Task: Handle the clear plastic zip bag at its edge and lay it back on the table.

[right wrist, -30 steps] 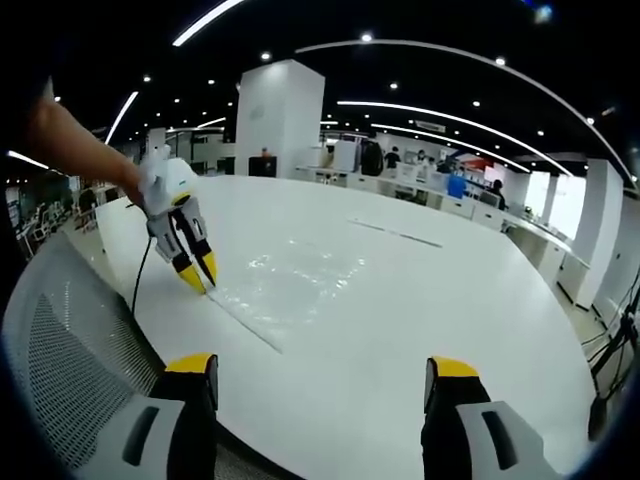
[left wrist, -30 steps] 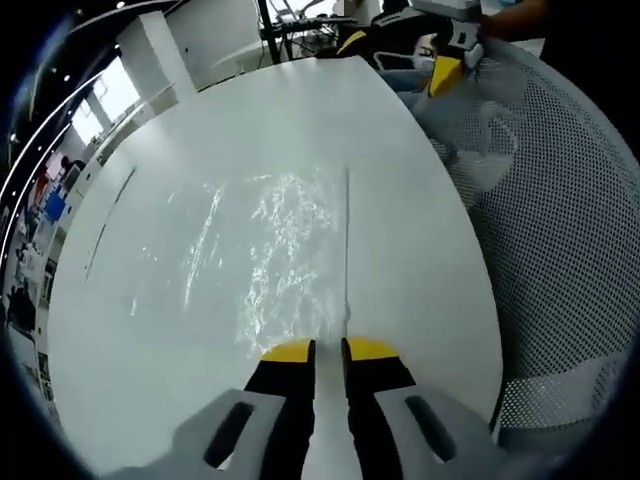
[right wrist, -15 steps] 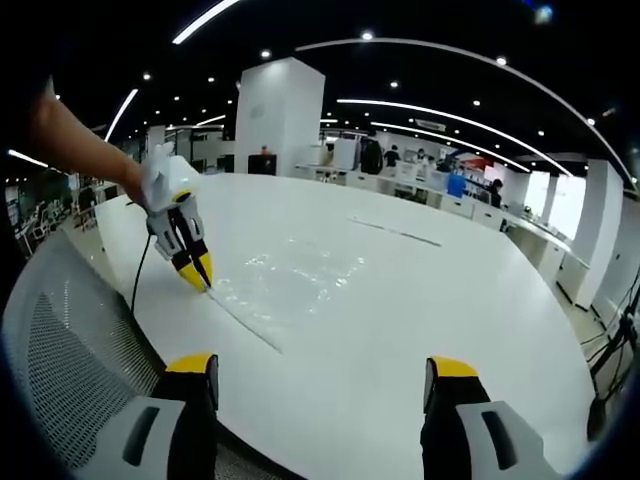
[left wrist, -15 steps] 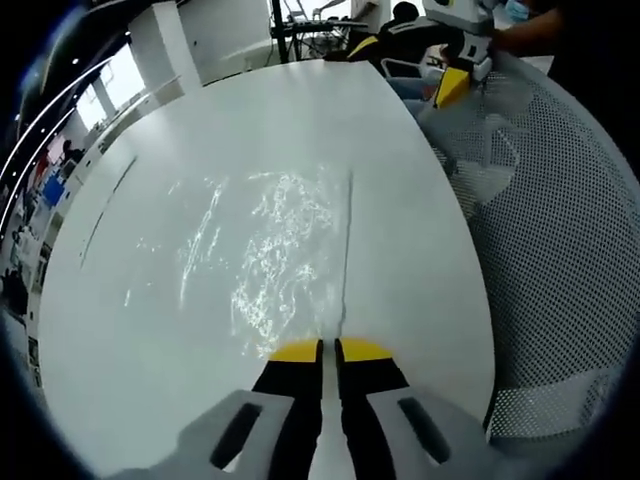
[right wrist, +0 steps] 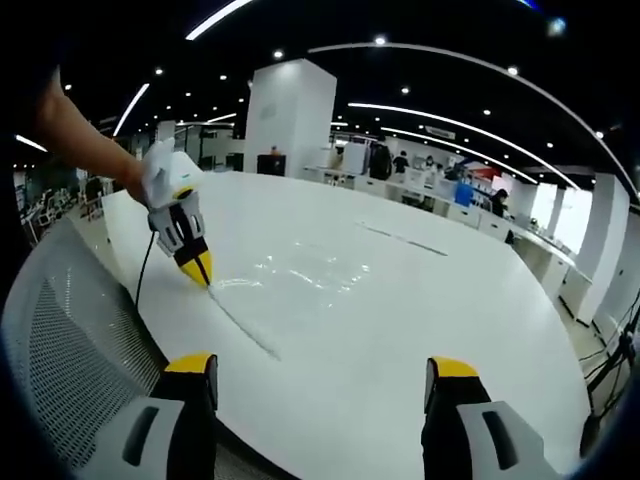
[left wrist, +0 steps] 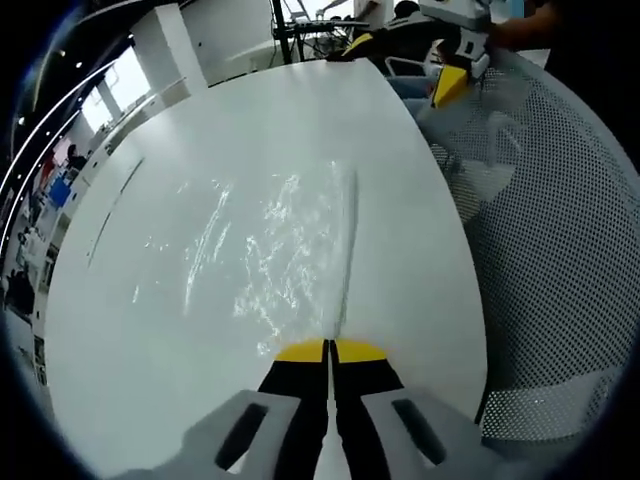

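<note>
The clear plastic zip bag (left wrist: 275,245) lies crinkled on the white table (left wrist: 150,340), its zip strip running straight away from me. My left gripper (left wrist: 331,350) is shut on the near end of that strip. In the right gripper view the left gripper (right wrist: 203,275) holds the bag's (right wrist: 300,285) corner slightly raised off the table (right wrist: 450,300), a person's arm behind it. My right gripper (right wrist: 322,372) stands open at the table's near edge, with nothing between its fingers. Its yellow tip shows as the right gripper (left wrist: 452,78) far off in the left gripper view.
A grey mesh chair back (left wrist: 560,250) sits beside the table's curved edge, also the chair (right wrist: 70,340) at lower left. A thin cable (right wrist: 140,285) hangs from the left gripper. A dark seam (right wrist: 400,235) crosses the far tabletop. Office desks and pillars stand beyond.
The left gripper's jaws have gone from slightly apart to shut on the bag's zip edge. That corner of the bag has risen a little off the table. The right gripper stays open.
</note>
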